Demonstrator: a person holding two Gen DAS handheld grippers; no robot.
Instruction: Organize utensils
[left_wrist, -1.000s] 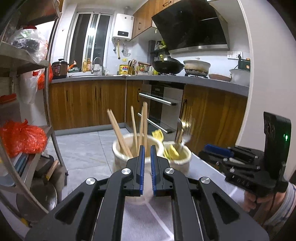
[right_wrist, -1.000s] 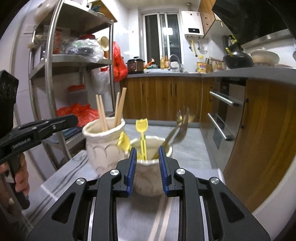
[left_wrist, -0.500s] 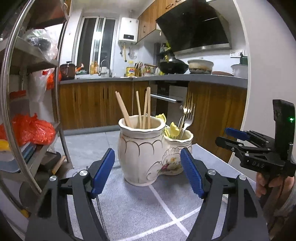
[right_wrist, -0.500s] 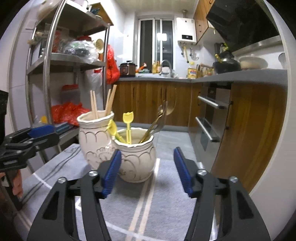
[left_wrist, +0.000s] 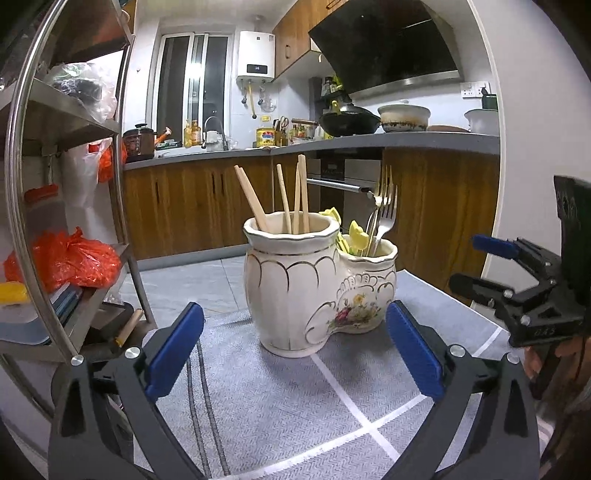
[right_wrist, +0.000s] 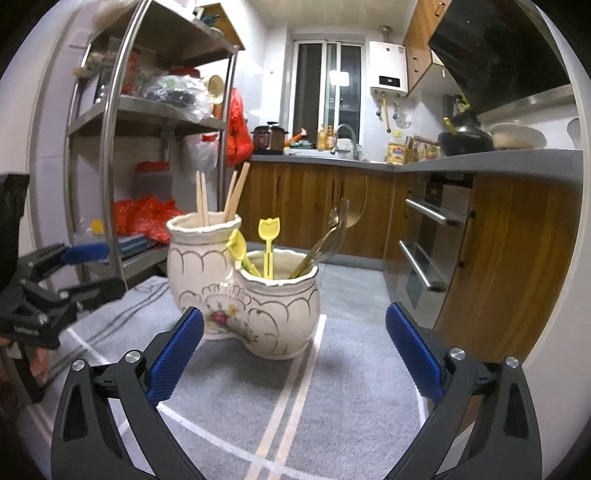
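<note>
A cream double-pot ceramic holder (left_wrist: 295, 284) stands on a grey cloth (left_wrist: 280, 402). Its taller pot holds wooden chopsticks (left_wrist: 295, 195); its lower pot (right_wrist: 280, 310) holds yellow picks (right_wrist: 269, 240) and metal forks (left_wrist: 384, 210). My left gripper (left_wrist: 295, 354) is open and empty, just in front of the holder. My right gripper (right_wrist: 295, 354) is open and empty, facing the lower pot from the other side. The right gripper also shows at the right edge of the left wrist view (left_wrist: 532, 291), and the left gripper at the left edge of the right wrist view (right_wrist: 48, 288).
A steel shelf rack (left_wrist: 55, 206) with bags stands to the left of the table. Wooden kitchen cabinets (left_wrist: 192, 206) and an oven (right_wrist: 424, 251) lie beyond. The cloth has white and dark stripes (right_wrist: 291, 395).
Both grippers have opened wide and drawn back from the holder. The forks, blurred a second ago, now rest still in the lower pot.
</note>
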